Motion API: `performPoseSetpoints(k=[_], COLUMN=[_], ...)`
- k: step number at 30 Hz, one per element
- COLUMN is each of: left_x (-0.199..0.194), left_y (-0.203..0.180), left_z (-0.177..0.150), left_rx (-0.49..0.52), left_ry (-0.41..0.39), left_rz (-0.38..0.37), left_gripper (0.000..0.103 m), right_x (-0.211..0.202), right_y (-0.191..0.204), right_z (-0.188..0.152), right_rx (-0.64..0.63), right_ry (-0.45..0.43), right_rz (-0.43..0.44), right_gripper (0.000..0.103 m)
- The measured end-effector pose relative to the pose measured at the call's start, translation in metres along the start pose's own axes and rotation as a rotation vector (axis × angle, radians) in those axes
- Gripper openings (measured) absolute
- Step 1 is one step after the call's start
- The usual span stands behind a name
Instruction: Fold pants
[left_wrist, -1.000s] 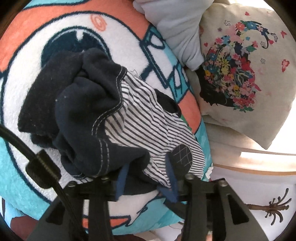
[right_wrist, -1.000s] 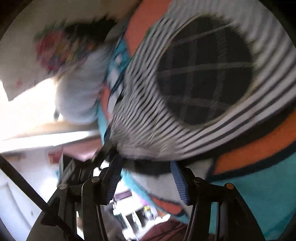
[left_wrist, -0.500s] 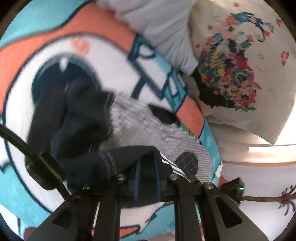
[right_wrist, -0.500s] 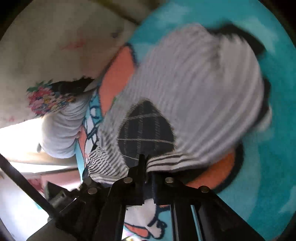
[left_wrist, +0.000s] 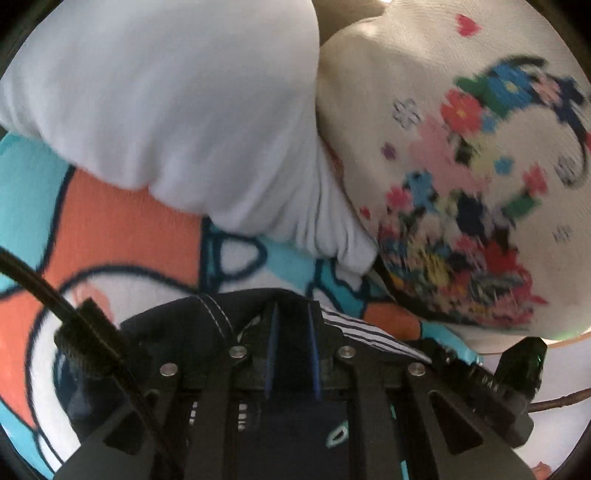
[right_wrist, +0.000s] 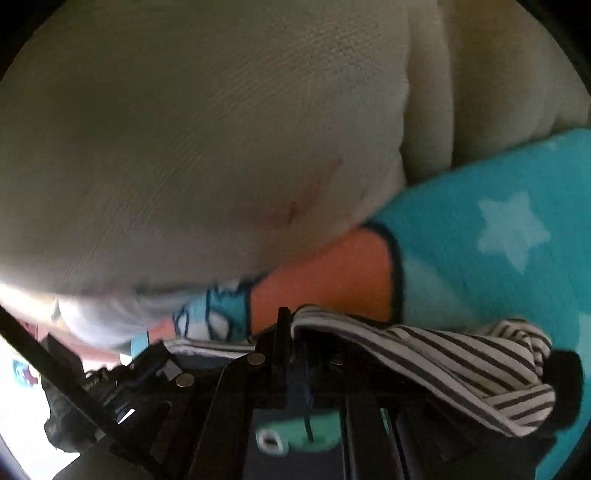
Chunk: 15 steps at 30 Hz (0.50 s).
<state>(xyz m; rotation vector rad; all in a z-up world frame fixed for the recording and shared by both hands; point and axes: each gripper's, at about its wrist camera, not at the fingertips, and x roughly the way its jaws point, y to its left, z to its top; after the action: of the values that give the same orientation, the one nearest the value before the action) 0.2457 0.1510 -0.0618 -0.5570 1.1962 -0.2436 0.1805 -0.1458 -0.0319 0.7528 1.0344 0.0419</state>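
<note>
The pants are small, dark navy with a black-and-white striped lining. In the left wrist view my left gripper (left_wrist: 291, 317) is shut on a dark fold of the pants (left_wrist: 192, 321), with a striped edge showing to its right. In the right wrist view my right gripper (right_wrist: 295, 328) is shut on the striped part of the pants (right_wrist: 443, 354), which drapes away to the right and ends in a dark bit. The other gripper shows at the lower left of that view. Both grippers hold the cloth close above the cartoon blanket (left_wrist: 122, 221).
A white pillow (left_wrist: 177, 96) and a cream cushion with a flower print (left_wrist: 461, 184) lie just beyond the grippers. In the right wrist view a cream cushion (right_wrist: 207, 140) fills the upper frame, with teal star-print blanket (right_wrist: 480, 251) on the right.
Both grippers closed on the pants and carried them forward, toward the pillow and cushions. The spread-out pants no longer show ahead; only the held edges remain in view.
</note>
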Motion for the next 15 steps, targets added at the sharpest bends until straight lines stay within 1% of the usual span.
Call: performPoseSetpoints(k=[2, 3, 4, 5, 6, 7, 8, 10, 11, 13, 15], left_x=[0.001, -0.001, -0.005, -0.008, -0.012, -0.020, -0.025, -0.038, -0.045, -0.060, -0.072], left_y=[0.007, 0.011, 0.014, 0.016, 0.017, 0.019, 0.021, 0.021, 0.020, 0.022, 0.028], left_z=[0.007, 0.009, 0.010, 0.011, 0.011, 0.010, 0.009, 0.004, 0.000, -0.010, -0.024], left_rx=[-0.017, -0.022, -0.024, -0.026, -0.026, -0.027, -0.025, -0.005, 0.010, 0.028, 0.028], left_ry=[0.018, 0.025, 0.030, 0.029, 0.029, 0.031, 0.033, 0.032, 0.029, 0.013, -0.007], left_rz=[-0.015, -0.024, -0.033, -0.043, -0.055, -0.073, -0.087, -0.098, -0.102, -0.104, -0.097], left_gripper=[0.020, 0.023, 0.024, 0.025, 0.027, 0.029, 0.031, 0.031, 0.032, 0.043, 0.048], right_x=[0.009, 0.011, 0.012, 0.012, 0.010, 0.006, 0.000, -0.012, -0.021, -0.036, -0.054], right_y=[-0.012, -0.020, -0.028, -0.036, -0.042, -0.049, -0.056, -0.067, -0.073, -0.081, -0.090], right_z=[0.012, 0.015, 0.018, 0.021, 0.024, 0.025, 0.027, 0.030, 0.030, 0.027, 0.019], right_rx=[0.076, 0.117, 0.157, 0.192, 0.215, 0.235, 0.253, 0.281, 0.293, 0.297, 0.287], right_ry=[-0.002, -0.009, -0.019, -0.029, -0.038, -0.052, -0.066, -0.087, -0.098, -0.105, -0.102], right_rz=[0.040, 0.051, 0.060, 0.068, 0.073, 0.082, 0.091, 0.103, 0.111, 0.126, 0.113], right_gripper=[0.006, 0.011, 0.021, 0.026, 0.031, 0.031, 0.032, 0.042, 0.044, 0.050, 0.056])
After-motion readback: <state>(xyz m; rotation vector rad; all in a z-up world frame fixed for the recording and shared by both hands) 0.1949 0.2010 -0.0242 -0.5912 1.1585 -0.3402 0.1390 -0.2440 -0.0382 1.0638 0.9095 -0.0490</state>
